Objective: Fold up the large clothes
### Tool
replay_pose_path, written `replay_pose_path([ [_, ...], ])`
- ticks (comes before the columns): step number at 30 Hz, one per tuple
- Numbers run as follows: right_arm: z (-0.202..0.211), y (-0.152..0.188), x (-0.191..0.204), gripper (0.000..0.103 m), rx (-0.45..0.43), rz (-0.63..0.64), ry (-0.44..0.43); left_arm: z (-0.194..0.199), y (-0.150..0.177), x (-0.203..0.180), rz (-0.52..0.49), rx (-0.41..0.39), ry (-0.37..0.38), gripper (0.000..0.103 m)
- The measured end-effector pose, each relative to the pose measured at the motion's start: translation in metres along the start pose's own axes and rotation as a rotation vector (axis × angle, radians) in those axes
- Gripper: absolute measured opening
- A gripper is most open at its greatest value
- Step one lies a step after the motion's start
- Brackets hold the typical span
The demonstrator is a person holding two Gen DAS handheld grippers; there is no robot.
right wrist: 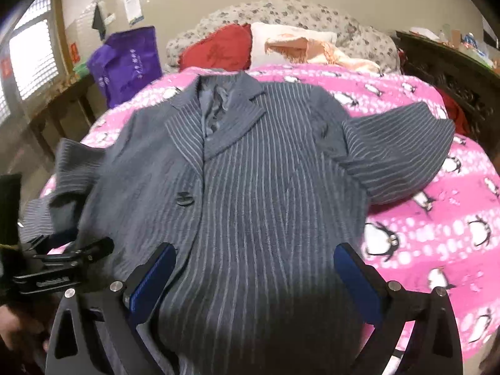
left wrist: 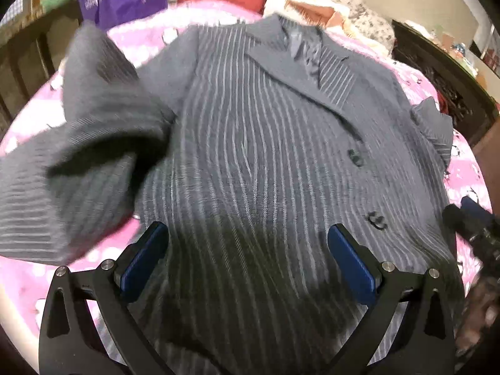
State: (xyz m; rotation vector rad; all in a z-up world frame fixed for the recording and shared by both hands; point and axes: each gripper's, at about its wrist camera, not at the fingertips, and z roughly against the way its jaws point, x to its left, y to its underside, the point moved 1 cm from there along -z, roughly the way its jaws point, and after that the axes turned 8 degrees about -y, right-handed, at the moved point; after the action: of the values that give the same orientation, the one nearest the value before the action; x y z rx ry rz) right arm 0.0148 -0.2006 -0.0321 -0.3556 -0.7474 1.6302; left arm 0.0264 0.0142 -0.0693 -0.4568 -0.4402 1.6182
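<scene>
Pink blanket (right wrist: 437,218) covers the bed. Striped jacket (right wrist: 250,172) lies front-up, 2 sleeves crumpled. Left gripper (left wrist: 248,259) and right gripper (right wrist: 254,278) hover wide open, empty. Fabric likely soft, heavy; grasp at sleeve (right wrist: 403,153) cuffs.

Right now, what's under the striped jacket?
The striped jacket lies on a pink penguin blanket, visible all round it. Whatever sits directly beneath the jacket's body is covered.

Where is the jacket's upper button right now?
In the right wrist view the upper button sits left of centre on the striped jacket, just below the lapel, ahead of the open right gripper.
</scene>
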Motion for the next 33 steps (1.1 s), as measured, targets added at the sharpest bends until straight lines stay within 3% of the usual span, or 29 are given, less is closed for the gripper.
replay_pose_path([
  [2, -0.020, 0.009, -0.001, 0.101, 0.019, 0.006, -0.005, -0.011, 0.003, -0.011, -0.067, -0.003, -0.086, 0.103],
  [4, -0.044, 0.023, -0.006, 0.101, 0.078, 0.010, 0.056, -0.010, 0.006, -0.020, -0.095, -0.029, -0.133, 0.103],
  [8, -0.051, 0.029, -0.018, 0.103, 0.079, -0.064, -0.007, -0.010, 0.010, -0.017, -0.077, -0.054, -0.119, 0.103],
  [33, -0.047, 0.033, -0.015, 0.103, 0.039, -0.051, -0.004, -0.007, 0.019, -0.016, -0.076, -0.080, -0.127, 0.103],
])
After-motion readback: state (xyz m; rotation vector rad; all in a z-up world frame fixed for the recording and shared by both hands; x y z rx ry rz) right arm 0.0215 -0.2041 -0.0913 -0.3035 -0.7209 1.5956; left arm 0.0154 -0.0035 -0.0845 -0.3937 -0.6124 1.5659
